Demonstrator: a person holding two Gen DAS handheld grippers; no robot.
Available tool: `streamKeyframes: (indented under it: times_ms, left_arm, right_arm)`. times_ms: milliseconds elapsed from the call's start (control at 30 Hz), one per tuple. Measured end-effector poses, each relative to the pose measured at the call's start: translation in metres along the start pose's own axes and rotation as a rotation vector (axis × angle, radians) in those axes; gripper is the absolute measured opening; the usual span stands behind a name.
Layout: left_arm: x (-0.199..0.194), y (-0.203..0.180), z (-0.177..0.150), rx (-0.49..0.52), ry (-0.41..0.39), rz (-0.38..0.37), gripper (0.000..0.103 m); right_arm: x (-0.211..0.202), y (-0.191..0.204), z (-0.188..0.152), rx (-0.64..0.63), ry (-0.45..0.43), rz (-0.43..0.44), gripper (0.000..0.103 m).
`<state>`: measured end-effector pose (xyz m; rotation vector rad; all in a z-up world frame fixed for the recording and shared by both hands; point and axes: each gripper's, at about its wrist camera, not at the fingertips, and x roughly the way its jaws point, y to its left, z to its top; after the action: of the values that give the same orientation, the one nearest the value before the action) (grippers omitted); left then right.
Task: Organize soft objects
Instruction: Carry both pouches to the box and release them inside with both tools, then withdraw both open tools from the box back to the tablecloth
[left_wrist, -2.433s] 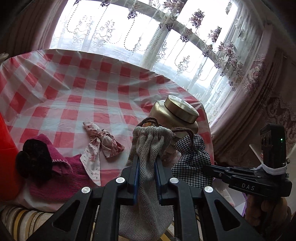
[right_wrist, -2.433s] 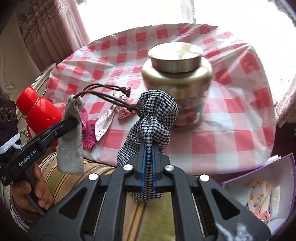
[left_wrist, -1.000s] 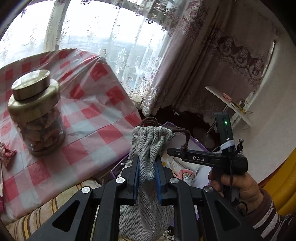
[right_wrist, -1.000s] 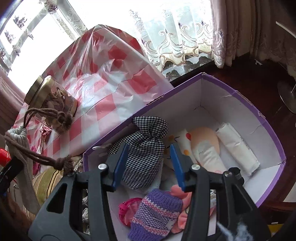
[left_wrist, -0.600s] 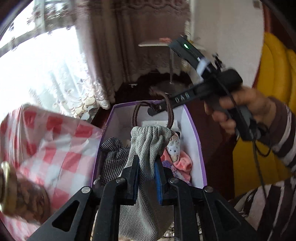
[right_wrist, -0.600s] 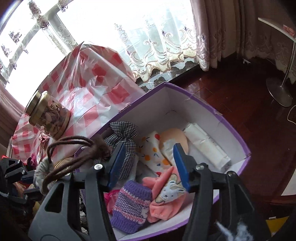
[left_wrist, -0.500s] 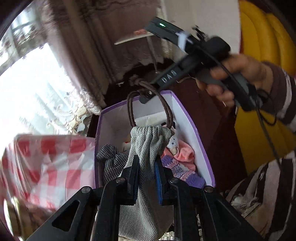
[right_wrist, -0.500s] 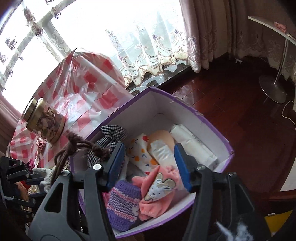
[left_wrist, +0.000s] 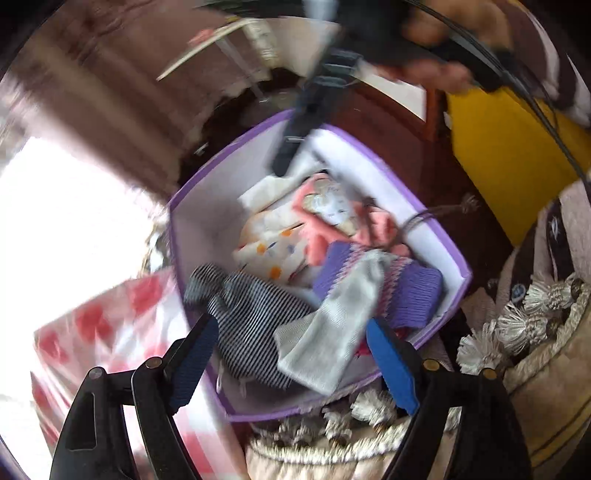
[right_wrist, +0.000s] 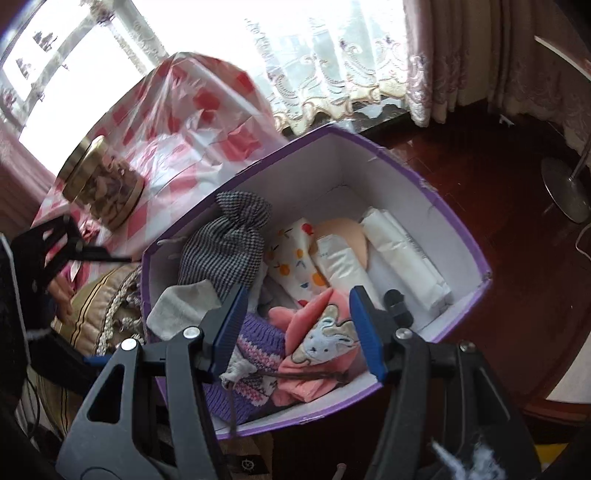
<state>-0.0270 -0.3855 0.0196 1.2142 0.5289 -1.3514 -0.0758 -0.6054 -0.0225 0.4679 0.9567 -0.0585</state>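
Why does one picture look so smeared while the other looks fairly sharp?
Left wrist view: motion blur smears the purple box and checked tablecloth; the window is blown out white. Right wrist view: box contents are crisp, only the jar is softened; fisheye bends the box's edges in both.

No words, brand names or numbers can be read in either view. The left wrist view is smeared by motion, so any lettering there is lost. In the right wrist view, a small round emblem (right_wrist: 246, 463) shows on the dark surface at the bottom edge, below the purple box (right_wrist: 436, 199), but it carries no legible letters.
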Motion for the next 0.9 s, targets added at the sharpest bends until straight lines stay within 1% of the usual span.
streamKeyframes:
  times_ms: [100,200,267,333,400,433,467,500,567,633,700,767,800,833,900]
  left_arm:
    - [-0.021,0.024,-0.027,-0.242,-0.039,0.0,0.083]
    - [-0.044,0.041,-0.061,-0.473,-0.107,0.001,0.083]
    - [-0.058,0.045,-0.085,-0.594,-0.146,0.005,0.083]
    - [-0.072,0.045,-0.105,-0.687,-0.182,0.025,0.083]
    - [-0.084,0.043,-0.125,-0.774,-0.223,0.029,0.083]
    - [-0.09,0.042,-0.134,-0.817,-0.242,0.038,0.083]
    - [-0.097,0.041,-0.142,-0.856,-0.264,0.047,0.083]
    - [-0.103,0.041,-0.151,-0.89,-0.29,0.052,0.083]
    - [-0.113,0.043,-0.163,-0.952,-0.337,0.061,0.083]
    - [-0.115,0.046,-0.174,-1.0,-0.366,0.064,0.083]
    - [-0.114,0.05,-0.18,-1.033,-0.377,0.061,0.083]
    - [-0.111,0.051,-0.182,-1.041,-0.379,0.057,0.083]
    - [-0.111,0.051,-0.182,-1.038,-0.385,0.056,0.083]
    - [-0.111,0.05,-0.182,-1.033,-0.391,0.053,0.083]
    - [-0.11,0.049,-0.181,-1.025,-0.398,0.052,0.083]
  right_arm:
    - [0.007,0.026,-0.005,-0.136,0.036,0.069,0.061]
    - [0.025,0.06,-0.014,-0.314,0.118,0.113,0.061]
    - [0.039,0.084,-0.023,-0.431,0.185,0.132,0.061]
    - [0.048,0.102,-0.029,-0.51,0.214,0.188,0.06]
    - [0.061,0.113,-0.031,-0.55,0.255,0.241,0.053]
    - [0.068,0.117,-0.033,-0.566,0.274,0.242,0.041]
    - [0.077,0.121,-0.034,-0.575,0.296,0.23,0.023]
    - [0.085,0.123,-0.034,-0.572,0.314,0.218,0.016]
    - [0.096,0.124,-0.034,-0.54,0.329,0.189,0.009]
    - [0.1,0.123,-0.035,-0.48,0.329,0.179,0.007]
    - [0.098,0.118,-0.033,-0.387,0.313,0.177,0.006]
    - [0.092,0.111,-0.031,-0.322,0.282,0.157,0.006]
    - [0.086,0.108,-0.03,-0.308,0.252,0.154,0.006]
    - [0.078,0.107,-0.029,-0.304,0.213,0.163,0.008]
    - [0.067,0.105,-0.028,-0.316,0.162,0.16,0.041]
